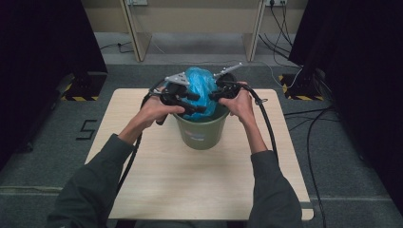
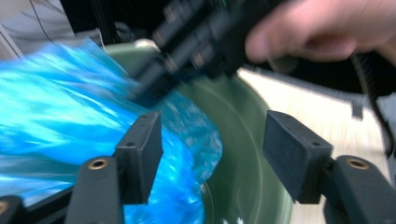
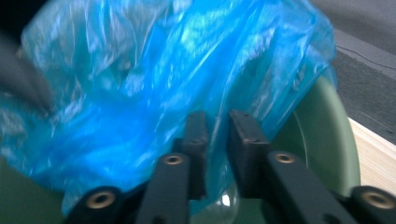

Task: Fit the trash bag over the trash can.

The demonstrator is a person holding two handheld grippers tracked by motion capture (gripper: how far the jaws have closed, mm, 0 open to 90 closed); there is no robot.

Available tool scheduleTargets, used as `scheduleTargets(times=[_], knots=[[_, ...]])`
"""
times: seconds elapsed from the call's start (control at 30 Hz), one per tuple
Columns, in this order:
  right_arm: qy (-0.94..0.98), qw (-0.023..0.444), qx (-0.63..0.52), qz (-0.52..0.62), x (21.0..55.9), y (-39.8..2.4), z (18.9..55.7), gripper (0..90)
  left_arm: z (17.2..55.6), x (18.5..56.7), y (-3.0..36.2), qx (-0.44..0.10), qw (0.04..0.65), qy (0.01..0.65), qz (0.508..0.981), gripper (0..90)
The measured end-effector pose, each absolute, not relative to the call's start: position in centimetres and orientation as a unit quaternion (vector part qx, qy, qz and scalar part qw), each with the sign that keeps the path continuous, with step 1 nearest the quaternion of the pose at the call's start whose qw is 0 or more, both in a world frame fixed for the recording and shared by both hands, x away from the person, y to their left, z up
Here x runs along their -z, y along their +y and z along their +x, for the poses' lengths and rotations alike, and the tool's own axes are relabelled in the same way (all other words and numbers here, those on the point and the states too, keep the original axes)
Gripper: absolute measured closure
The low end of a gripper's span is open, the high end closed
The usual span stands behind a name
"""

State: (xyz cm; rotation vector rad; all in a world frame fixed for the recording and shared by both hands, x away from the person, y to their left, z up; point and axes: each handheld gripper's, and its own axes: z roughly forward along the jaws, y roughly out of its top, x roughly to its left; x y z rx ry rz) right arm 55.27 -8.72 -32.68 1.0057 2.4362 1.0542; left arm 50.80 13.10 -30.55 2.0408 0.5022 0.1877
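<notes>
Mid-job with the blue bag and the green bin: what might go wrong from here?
1. The right gripper pinches only a thin fold of the blue bag; it may slip out or tear.
2. The left gripper is open beside the bag, so that side is loose and may sag into the green bin.
3. Pulling might tip the bin.

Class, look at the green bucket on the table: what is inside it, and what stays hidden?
A crumpled blue plastic bag fills the green bucket and bulges above its rim. The right gripper pinches a fold of it. Bare inner wall shows beside the bag; the bucket's bottom and anything beneath the bag are covered.
</notes>
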Motion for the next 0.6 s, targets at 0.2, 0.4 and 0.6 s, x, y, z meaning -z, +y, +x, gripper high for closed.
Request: scheduleTargets(times=[0.2, 0.4, 0.6], knots=[[0.865, 0.150, -0.350, 0.326, 32.6, -8.6, 54.2, 88.1, 53.0, 29.6, 17.2, -0.174, 0.458, 0.313, 0.813, 30.4], [0.882, 0.156, -0.331, 0.296, 32.6, -7.8, 53.1, 89.4, 56.1, 32.2, 18.5, -0.186, 0.405, 0.388, 0.807, 26.5], [0.879, 0.155, -0.331, 0.306, 32.9, -7.6, 53.1, 74.6, 57.4, 33.9, 18.4, -0.143, 0.412, 0.400, 0.806, 40.4]])
